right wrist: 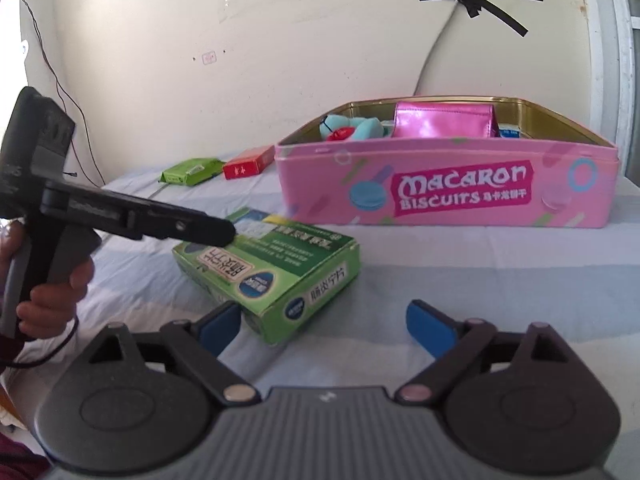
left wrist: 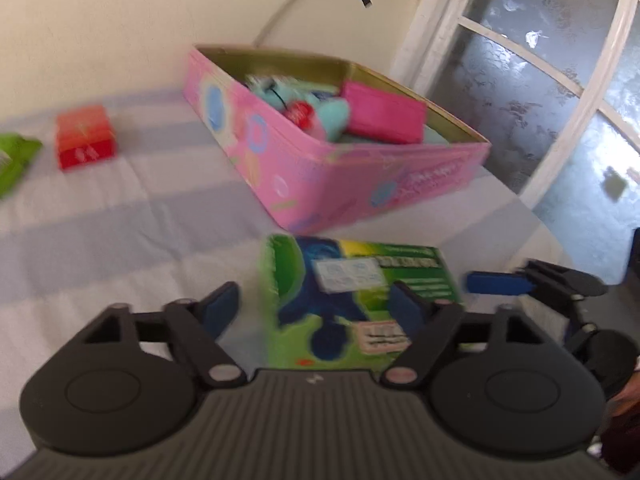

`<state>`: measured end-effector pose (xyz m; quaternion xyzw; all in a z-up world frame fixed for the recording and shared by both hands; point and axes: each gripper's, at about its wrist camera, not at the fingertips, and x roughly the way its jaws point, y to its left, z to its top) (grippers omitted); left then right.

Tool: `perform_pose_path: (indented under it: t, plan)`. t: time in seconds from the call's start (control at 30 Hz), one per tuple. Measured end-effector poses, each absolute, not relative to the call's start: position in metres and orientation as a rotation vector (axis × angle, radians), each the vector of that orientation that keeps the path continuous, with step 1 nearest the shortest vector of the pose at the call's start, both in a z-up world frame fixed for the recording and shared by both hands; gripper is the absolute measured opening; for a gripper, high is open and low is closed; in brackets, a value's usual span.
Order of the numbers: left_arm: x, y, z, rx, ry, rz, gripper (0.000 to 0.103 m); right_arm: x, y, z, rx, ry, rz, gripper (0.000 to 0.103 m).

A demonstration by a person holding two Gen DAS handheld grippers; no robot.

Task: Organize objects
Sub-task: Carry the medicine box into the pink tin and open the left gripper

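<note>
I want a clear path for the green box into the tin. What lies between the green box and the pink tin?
Only bare striped cloth lies between the green box and the pink biscuit tin; the right wrist view shows it best.

the striped surface (right wrist: 480, 280) lies bare between the green box (right wrist: 280, 272) and the pink tin (right wrist: 448, 188), and to the box's right. the left hand-held gripper (right wrist: 224, 232) reaches over the box's far corner. the tin's walls block the back.

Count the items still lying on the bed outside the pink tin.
3: the green medicine box nearest, in front of the tin; the red box and the green packet side by side farther back, by the wall. More may lie out of view.
</note>
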<state>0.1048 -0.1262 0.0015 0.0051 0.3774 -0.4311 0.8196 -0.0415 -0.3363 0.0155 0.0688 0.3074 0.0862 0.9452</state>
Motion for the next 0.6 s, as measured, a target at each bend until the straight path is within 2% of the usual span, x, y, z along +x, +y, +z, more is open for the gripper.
perform_pose_path:
  t: [0.03, 0.1, 0.17, 0.37, 0.5, 0.6]
  plan:
    - [0.102, -0.127, 0.002, -0.003, 0.813, -0.933, 0.073, -0.041, -0.334, 0.015, 0.129, 0.631, 0.196, 0.093]
    - [0.093, -0.128, 0.009, 0.025, 0.790, -0.887, 0.072, -0.041, -0.331, 0.014, 0.107, 0.646, 0.258, 0.079]
    - [0.088, -0.124, 0.027, 0.024, 0.741, -0.877, 0.071, -0.039, -0.324, 0.017, 0.077, 0.638, 0.247, 0.072]
    - [0.115, -0.148, 0.100, -0.038, 0.595, -0.940, 0.073, -0.036, -0.361, 0.078, 0.148, 0.458, 0.287, 0.070]
    - [0.162, -0.207, 0.112, -0.037, 0.590, -0.918, 0.073, -0.003, -0.395, 0.110, 0.132, 0.383, 0.222, 0.070]
    - [0.193, -0.248, 0.107, -0.027, 0.606, -0.895, 0.073, 0.039, -0.423, 0.113, 0.141, 0.407, 0.159, 0.071]
